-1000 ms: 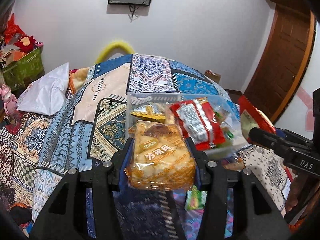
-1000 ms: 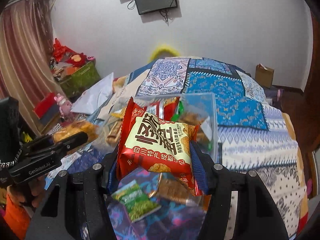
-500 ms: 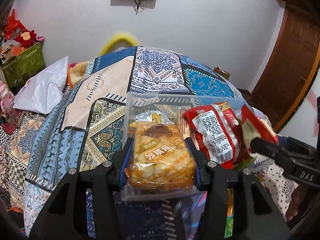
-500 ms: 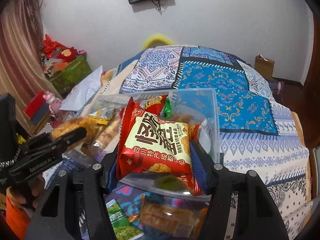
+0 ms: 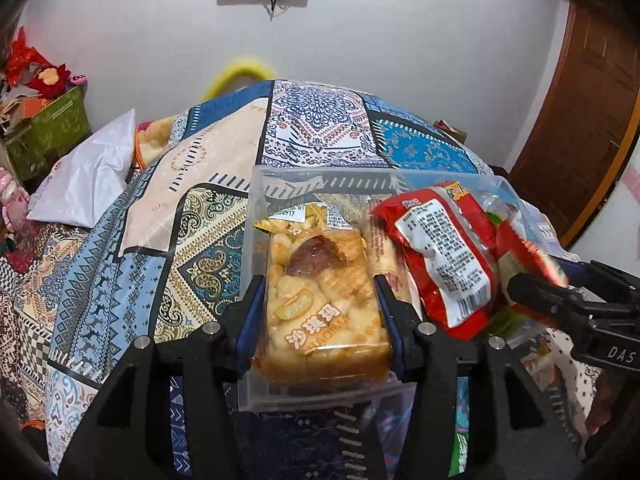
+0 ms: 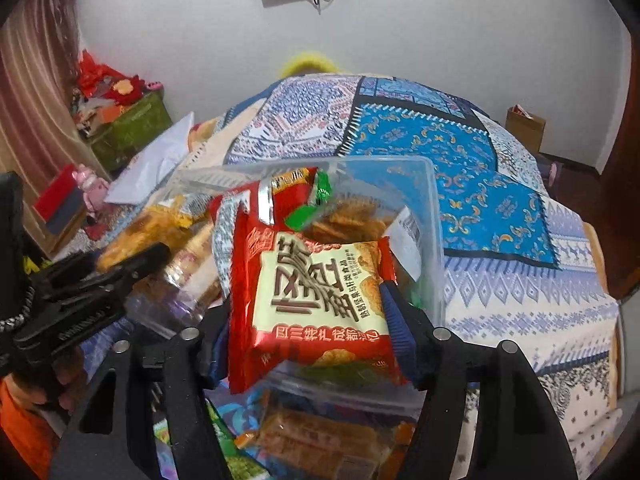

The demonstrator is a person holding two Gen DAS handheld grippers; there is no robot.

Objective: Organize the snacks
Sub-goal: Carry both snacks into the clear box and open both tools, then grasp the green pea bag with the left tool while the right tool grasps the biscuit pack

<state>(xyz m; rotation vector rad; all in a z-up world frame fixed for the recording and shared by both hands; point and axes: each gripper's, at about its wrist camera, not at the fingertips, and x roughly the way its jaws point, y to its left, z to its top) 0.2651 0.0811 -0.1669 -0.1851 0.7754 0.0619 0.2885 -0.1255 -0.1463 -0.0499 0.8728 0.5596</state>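
Note:
My left gripper is shut on a clear-wrapped yellow pastry pack and holds it over the left part of a clear plastic bin on the patterned bed. My right gripper is shut on a red snack bag with large dark lettering and holds it over the same clear bin. The bin holds several packets, among them a red bag seen from the back. The right gripper also shows in the left wrist view, and the left one in the right wrist view.
Loose snack packets lie on the bedspread in front of the bin. A white pillow lies at the left. A green box with red items stands by the wall. A wooden door is at the right.
Both grippers have moved forward and down with their packs, from in front of the bin to over its inside. Both packs now tilt down toward the bin.

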